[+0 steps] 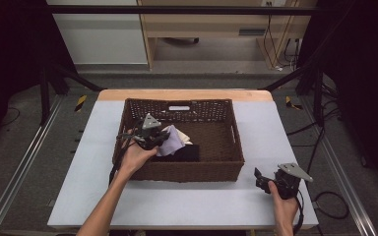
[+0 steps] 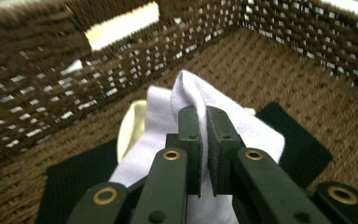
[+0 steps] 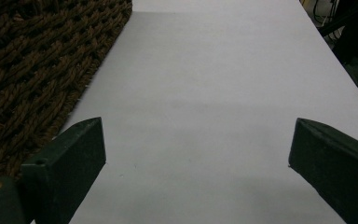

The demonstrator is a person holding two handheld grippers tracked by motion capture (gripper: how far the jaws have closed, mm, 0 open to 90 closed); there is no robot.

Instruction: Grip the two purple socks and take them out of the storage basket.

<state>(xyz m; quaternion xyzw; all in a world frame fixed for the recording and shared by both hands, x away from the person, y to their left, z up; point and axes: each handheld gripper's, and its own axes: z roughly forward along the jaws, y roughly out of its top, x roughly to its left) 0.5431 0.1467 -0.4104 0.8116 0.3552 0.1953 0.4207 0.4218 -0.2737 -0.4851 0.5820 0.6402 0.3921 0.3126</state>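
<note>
A brown wicker basket (image 1: 226, 169) stands on the white table. Inside it lie a black cloth (image 2: 298, 144), a cream cloth (image 2: 129, 126) and a white cloth (image 2: 256, 133). My left gripper (image 2: 204, 116) is inside the basket's left part, shut on a raised fold of the white cloth (image 1: 173, 139). My right gripper (image 1: 261, 178) rests on the table to the right of the basket's front corner, jaws wide open with nothing between them. In the right gripper view its fingers (image 3: 70, 163) frame bare table, with the basket wall (image 3: 32, 70) at the left.
The basket has handle slots in its far wall (image 1: 179, 107) and right wall. Bare white table (image 1: 177, 201) lies in front of the basket and at both sides. Beyond the table are metal frame bars and cables on the floor (image 1: 325, 147).
</note>
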